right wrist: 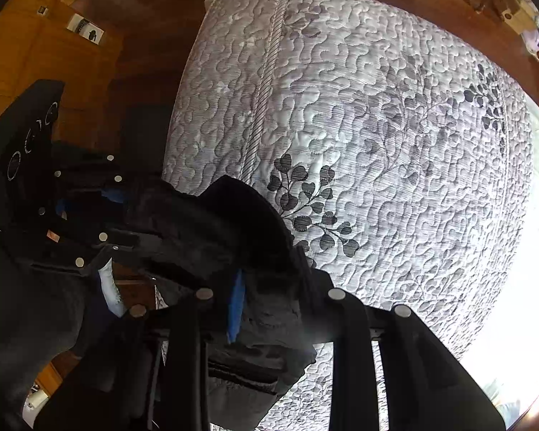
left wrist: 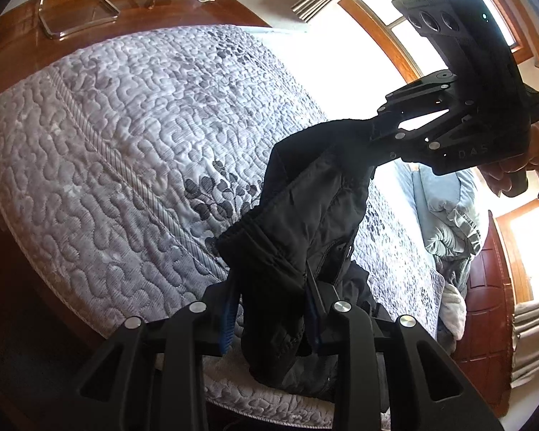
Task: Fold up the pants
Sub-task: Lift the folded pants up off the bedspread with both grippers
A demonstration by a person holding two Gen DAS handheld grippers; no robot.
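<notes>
Together, left tongs and right tongs pinch black pants above the bed.

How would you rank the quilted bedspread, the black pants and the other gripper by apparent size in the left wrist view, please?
1. Quilted bedspread, filling most of the frame.
2. Black pants.
3. Right gripper, though it looks close to the pants in size, and the pants hang nearer the camera, so that order is unsure.
</notes>
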